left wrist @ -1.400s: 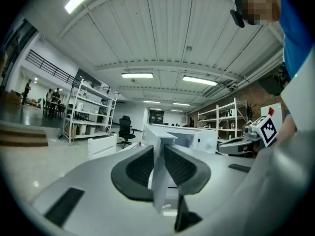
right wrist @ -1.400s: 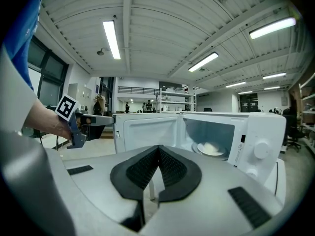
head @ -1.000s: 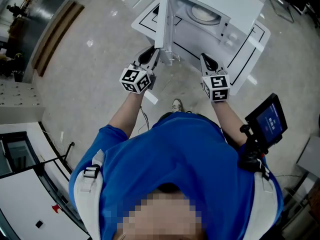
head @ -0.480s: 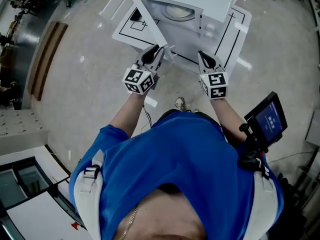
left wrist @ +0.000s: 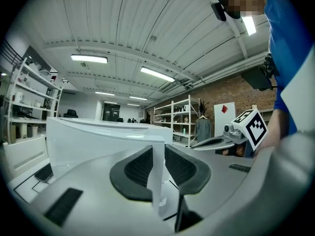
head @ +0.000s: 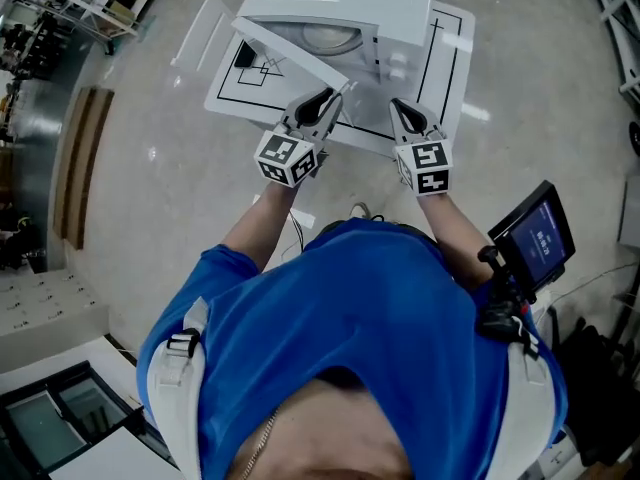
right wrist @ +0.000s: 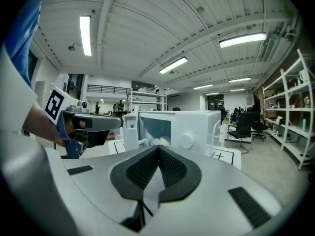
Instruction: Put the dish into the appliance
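Observation:
A white microwave [head: 345,3] stands on a white table [head: 448,63] marked with black lines. Its door [head: 290,53] stands partly open, swung about halfway in. Inside lies a pale dish [head: 327,36], partly hidden by the door. My left gripper [head: 328,101] is shut on the door's free edge; the left gripper view shows the white door panel [left wrist: 98,141] clamped between both pads [left wrist: 138,167]. My right gripper [head: 403,111] hovers just right of it in front of the microwave, shut and empty [right wrist: 158,150]. The right gripper view shows the microwave [right wrist: 189,127] with the left gripper [right wrist: 93,123] at its door.
A small screen [head: 535,236] hangs at the person's right hip. Wooden boards [head: 78,158] lie on the floor at the left. Shelving [left wrist: 177,122] and an office chair [right wrist: 244,127] stand farther off in the room.
The microwave door has swung from wide open toward the microwave's front. My left gripper moved right and forward with the door edge. My right gripper shifted slightly left.

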Available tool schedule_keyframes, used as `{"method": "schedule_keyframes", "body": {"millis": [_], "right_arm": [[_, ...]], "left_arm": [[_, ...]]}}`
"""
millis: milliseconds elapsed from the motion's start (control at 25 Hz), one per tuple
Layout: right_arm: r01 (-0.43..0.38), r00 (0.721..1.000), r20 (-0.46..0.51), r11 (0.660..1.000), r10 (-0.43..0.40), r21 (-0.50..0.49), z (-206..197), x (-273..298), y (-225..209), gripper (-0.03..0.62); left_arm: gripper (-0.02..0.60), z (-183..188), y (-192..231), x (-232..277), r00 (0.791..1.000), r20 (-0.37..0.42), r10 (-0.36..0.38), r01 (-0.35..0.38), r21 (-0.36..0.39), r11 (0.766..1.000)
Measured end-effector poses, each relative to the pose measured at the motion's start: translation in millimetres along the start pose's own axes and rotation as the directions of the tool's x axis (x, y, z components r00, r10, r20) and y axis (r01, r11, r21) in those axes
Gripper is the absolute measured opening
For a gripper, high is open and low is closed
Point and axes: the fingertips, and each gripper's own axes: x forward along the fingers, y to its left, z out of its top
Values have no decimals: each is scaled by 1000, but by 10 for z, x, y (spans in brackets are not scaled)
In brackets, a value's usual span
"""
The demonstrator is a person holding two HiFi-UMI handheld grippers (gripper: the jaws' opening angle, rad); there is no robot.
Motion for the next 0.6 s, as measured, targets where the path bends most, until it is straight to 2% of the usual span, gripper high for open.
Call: {"method": "schedule_keyframes", "body": {"millis": [360, 600], "right_arm": [[92, 996, -6, 996, -91, 22, -29, 24, -264, 3], [132, 991, -3, 991, -132, 26, 5, 10, -393, 2]], "left_arm": [[72, -19, 144, 489, 997, -21, -74, 74, -4, 997], [72, -25, 187, 763, 996, -50, -75, 75, 10, 997]]}}
